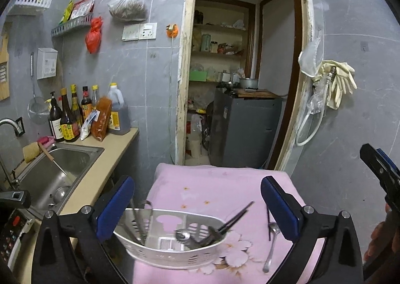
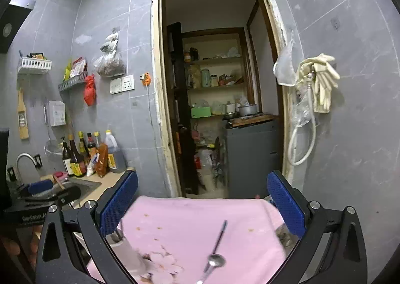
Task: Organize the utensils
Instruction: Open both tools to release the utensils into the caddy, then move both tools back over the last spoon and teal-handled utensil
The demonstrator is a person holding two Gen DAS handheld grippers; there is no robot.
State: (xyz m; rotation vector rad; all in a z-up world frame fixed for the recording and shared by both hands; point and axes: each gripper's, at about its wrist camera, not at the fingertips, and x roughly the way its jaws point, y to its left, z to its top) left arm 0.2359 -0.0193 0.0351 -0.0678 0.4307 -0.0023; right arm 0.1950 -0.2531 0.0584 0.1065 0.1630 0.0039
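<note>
A white plastic utensil basket [image 1: 160, 251] lies on the pink flowered cloth [image 1: 212, 189]. It holds metal tongs [image 1: 140, 221], dark chopsticks [image 1: 235, 216] and a spoon [image 1: 183, 235]. A loose metal spoon [image 1: 271, 244] and a dark chopstick [image 1: 268, 224] lie on the cloth to its right. My left gripper [image 1: 197, 206] is open and empty above the basket. My right gripper [image 2: 202, 199] is open and empty above the loose spoon [image 2: 212, 264] and the chopstick [image 2: 221, 234]. The basket's corner [image 2: 130, 251] shows at lower left in the right wrist view.
A steel sink [image 1: 52, 174] and a beige counter [image 1: 100, 169] with several sauce bottles [image 1: 72, 114] stand to the left. A doorway [image 1: 237, 71] to a pantry with a grey cabinet [image 1: 242, 131] is ahead. Gloves [image 1: 335, 81] hang on the right wall.
</note>
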